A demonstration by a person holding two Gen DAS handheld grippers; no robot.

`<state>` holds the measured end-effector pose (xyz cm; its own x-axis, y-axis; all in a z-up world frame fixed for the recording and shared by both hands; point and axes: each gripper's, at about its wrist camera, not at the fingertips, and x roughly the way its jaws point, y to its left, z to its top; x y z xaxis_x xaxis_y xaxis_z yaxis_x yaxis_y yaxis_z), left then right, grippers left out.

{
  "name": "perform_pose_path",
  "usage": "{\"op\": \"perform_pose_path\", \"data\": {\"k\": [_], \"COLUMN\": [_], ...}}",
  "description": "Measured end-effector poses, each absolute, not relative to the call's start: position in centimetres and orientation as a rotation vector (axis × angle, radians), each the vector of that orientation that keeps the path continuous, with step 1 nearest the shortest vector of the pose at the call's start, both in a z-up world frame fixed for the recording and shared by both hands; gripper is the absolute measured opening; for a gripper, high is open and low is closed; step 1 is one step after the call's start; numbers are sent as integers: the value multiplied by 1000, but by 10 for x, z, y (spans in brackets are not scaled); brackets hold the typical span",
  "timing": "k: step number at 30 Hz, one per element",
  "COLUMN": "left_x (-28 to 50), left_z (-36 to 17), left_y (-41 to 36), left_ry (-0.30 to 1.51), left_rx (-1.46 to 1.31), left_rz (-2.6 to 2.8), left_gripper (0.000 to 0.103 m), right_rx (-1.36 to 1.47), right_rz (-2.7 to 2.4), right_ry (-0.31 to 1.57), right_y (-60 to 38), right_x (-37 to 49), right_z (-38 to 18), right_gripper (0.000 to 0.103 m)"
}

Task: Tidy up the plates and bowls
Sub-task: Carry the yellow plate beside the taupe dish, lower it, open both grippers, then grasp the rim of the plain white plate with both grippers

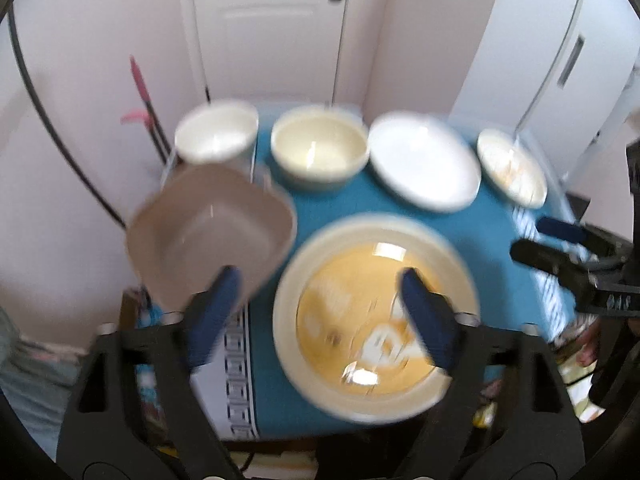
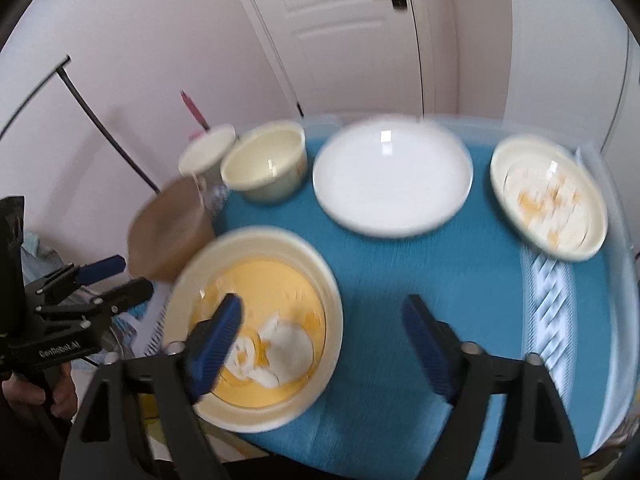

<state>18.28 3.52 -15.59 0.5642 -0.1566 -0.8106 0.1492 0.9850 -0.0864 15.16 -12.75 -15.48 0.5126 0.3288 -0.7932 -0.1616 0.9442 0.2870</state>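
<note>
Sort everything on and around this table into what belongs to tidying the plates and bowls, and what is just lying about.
For the job:
yellow plate
white plate
small patterned plate
cream bowl
white bowl
brown square bowl

Just lying about:
blue tablecloth
pink-handled tool
door

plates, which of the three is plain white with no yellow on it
The white plate in the back row, between the cream bowl and the small yellow-flecked plate. The big front plate has a yellow centre.
</note>
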Motion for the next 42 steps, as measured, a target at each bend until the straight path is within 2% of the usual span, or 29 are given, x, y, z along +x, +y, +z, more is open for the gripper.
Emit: {"op": "perform_pose_path", "data": {"k": [1, 5, 13, 18, 26, 28, 32, 36, 38, 42], "left_x": [186, 204, 242, 270, 305, 311, 321, 325, 326, 327], "left_z": [-149, -130, -141, -164, -218, -232, -253, -268, -272, -281], "left_y": [34, 23, -17, -43, -56, -61, -67, -68, -67, -66], "left_ry": [930, 890, 972, 1036, 1129, 1150, 1184, 1207, 1214, 1240], "left_rx": [-26, -117, -199, -292, -410, -415, -398, -380, -382, -376], "left_rz": [-173, -200, -171, -87, 60, 83, 113, 118, 117, 123], "left_gripper": [103, 103, 103, 103, 103, 100, 86, 78, 69, 56], "right_rx": [187, 209, 135, 61, -88, -114, -98, -90, -90, -115], "right_rz": [296, 291, 317, 394, 587, 644, 728, 770, 788, 807], "right_ry": [968, 890, 948, 1020, 1163, 1191, 1254, 1285, 1287, 1295], "right_y": [-131, -157, -211, -237, -243, -239, -234, -231, -231, -228], "right_x": [153, 166, 224, 276, 353, 365, 379, 387, 389, 392], "right_z": [-149, -122, -106, -122, -191, -208, -233, -252, -255, -263], "right_gripper": [101, 102, 102, 102, 100, 95, 71, 60, 54, 42]}}
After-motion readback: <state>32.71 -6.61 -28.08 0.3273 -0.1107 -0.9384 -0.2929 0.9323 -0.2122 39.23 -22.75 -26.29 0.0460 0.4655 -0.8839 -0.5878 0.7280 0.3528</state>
